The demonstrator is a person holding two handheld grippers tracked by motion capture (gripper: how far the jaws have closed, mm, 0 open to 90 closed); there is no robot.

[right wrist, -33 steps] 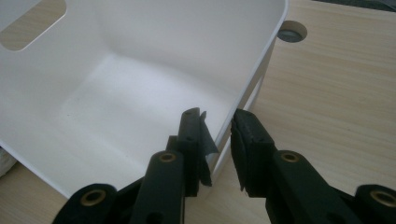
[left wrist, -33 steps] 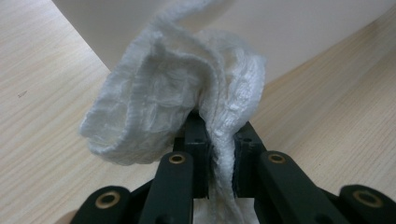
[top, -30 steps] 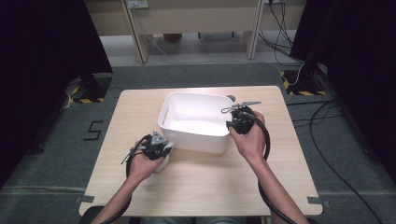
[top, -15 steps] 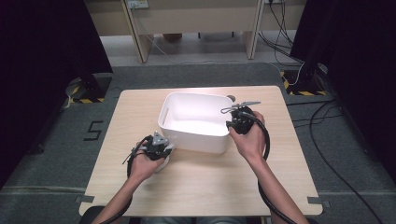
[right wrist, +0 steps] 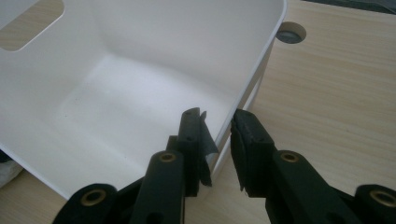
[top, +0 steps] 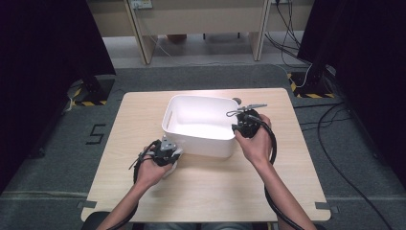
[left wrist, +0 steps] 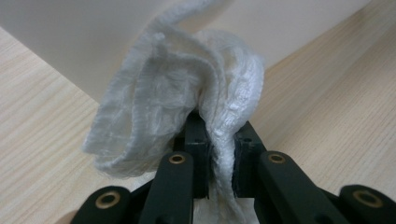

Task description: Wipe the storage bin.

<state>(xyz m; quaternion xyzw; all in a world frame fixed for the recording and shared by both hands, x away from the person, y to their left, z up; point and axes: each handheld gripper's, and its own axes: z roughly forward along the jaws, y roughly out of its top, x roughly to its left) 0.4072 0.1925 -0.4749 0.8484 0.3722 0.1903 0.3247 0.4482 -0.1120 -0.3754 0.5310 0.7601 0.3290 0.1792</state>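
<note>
Cloth was white, loosely woven, rough and crinkled. Bin looked smooth white plastic, faint sheen. Table pale wood-grain, matt. Gripper jaws matt black, brass-coloured rivets.

Cloth: you're gripping a white one, its weave showing as fine ribbed lines.
Tub: you're clamping a plain white wall, glowing bright inside.
Left gripper: it's showing black, with a grey plate on top.
Right gripper: black jaws, brass-coloured rivets glinting.
Table: pale wood grain is running under your hands.
Floor: grey, carrying a black "5" and yellow-black striped tape.
</note>
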